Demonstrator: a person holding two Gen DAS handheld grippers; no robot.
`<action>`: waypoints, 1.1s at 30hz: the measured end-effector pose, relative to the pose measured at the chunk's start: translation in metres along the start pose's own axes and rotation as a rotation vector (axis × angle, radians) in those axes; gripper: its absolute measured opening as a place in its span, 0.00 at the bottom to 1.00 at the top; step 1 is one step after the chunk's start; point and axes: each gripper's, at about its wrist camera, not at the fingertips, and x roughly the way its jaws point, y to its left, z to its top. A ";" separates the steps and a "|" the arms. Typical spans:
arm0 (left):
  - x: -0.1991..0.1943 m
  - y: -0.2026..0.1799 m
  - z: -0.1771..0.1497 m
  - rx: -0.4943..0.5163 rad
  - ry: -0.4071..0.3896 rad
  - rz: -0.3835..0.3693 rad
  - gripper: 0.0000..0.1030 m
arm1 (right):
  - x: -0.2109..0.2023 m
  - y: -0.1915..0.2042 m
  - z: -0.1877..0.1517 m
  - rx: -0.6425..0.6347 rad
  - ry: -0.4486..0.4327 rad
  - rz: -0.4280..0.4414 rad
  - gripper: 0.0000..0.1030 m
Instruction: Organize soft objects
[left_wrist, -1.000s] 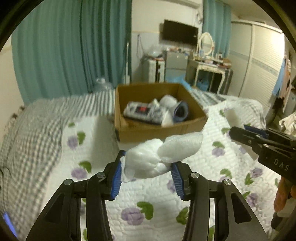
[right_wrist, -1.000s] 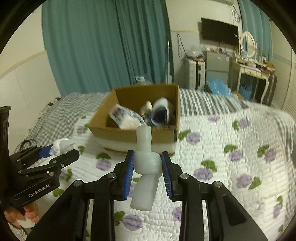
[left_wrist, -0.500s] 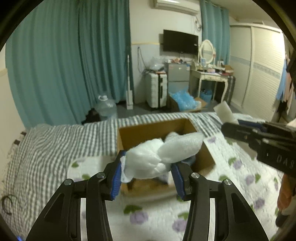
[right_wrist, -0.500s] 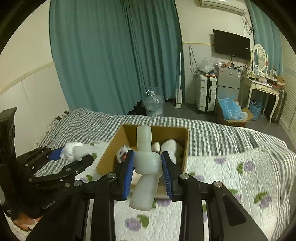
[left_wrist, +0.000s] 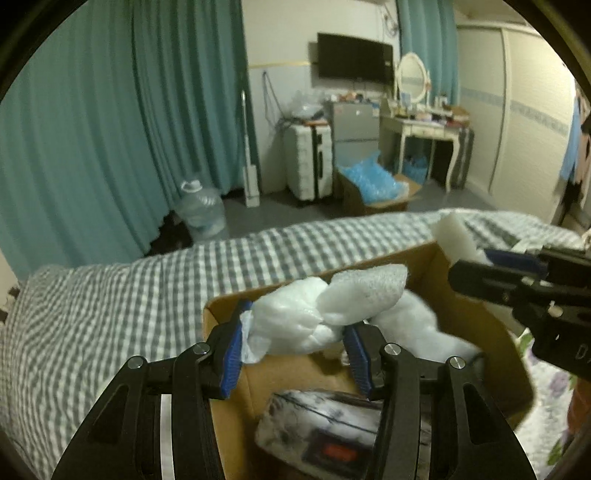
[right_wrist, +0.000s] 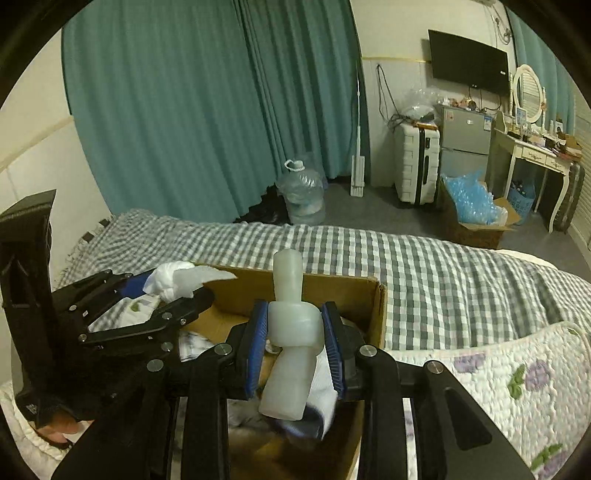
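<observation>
My left gripper (left_wrist: 295, 349) is shut on a knotted white foam wrap (left_wrist: 317, 310) and holds it above the open cardboard box (left_wrist: 476, 332). My right gripper (right_wrist: 295, 343) is shut on a knotted white foam strip (right_wrist: 291, 332) above the same box (right_wrist: 373, 314). The box holds a printed soft pack (left_wrist: 321, 439) and other white soft items (left_wrist: 413, 325). The right gripper shows at the right of the left wrist view (left_wrist: 517, 284). The left gripper shows at the left of the right wrist view (right_wrist: 162, 299).
The box sits on a bed with a grey checked cover (left_wrist: 110, 302) and a flowered quilt (right_wrist: 517, 376). Beyond the bed are teal curtains (left_wrist: 110, 129), a water jug (left_wrist: 201, 210), a white suitcase (left_wrist: 308, 162), a box of blue plastic (right_wrist: 472, 206) and a dressing table (left_wrist: 421, 129).
Both grippers have moved forward with their foam pieces, from in front of the box to over its opening. The box now fills the lower part of both views.
</observation>
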 end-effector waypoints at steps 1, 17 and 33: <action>0.006 -0.001 -0.001 0.009 0.004 0.008 0.55 | 0.006 -0.002 0.000 0.003 0.001 0.001 0.28; -0.007 0.000 -0.005 0.023 0.024 0.081 0.82 | -0.019 -0.002 0.017 0.062 -0.074 -0.010 0.85; -0.273 -0.010 0.030 0.018 -0.361 0.157 0.96 | -0.322 0.080 0.026 -0.099 -0.416 -0.247 1.00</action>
